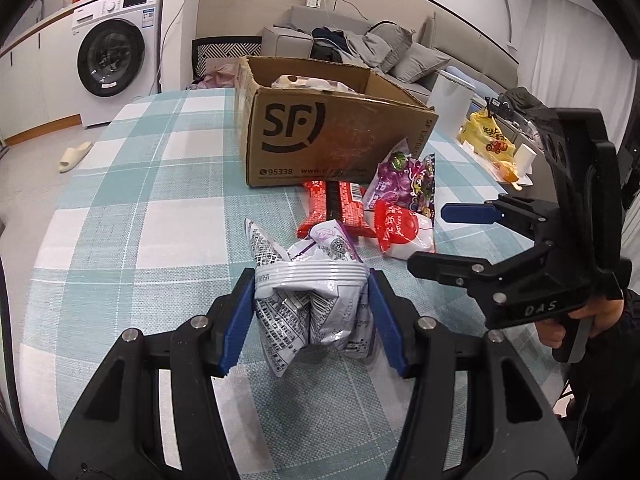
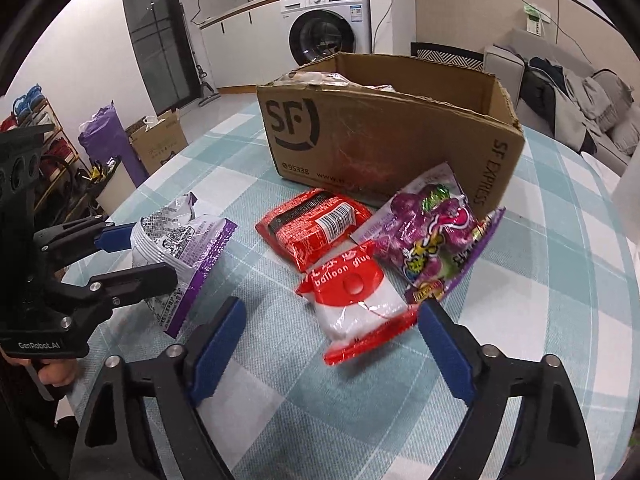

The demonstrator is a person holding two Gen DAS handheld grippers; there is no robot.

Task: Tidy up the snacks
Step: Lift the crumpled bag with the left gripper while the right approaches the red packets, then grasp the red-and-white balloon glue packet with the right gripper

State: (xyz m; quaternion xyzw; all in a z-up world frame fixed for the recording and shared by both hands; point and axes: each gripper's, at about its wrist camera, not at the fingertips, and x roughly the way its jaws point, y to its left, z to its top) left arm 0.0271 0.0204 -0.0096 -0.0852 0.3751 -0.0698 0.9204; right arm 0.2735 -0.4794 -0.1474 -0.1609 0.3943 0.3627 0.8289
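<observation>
Clamped between the left gripper (image 1: pixel 311 286) jaws, a silver-purple snack bag (image 1: pixel 316 304) sits crumpled. Right gripper (image 2: pixel 332 320) jaws gape wide around a red-white pouch (image 2: pixel 358 308); ahead stands the cardboard box (image 2: pixel 400 140).

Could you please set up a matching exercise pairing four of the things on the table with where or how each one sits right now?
Things:
1. white and purple snack bag
2. red and white packet
3. purple candy bag
4. cardboard box

States:
A. leaning against the box's front corner
B. open-topped, with packets already inside
C. pinched in the left gripper
D. lying on the tablecloth in front of the open right gripper

Pairs: 1-C, 2-D, 3-A, 4-B
</observation>
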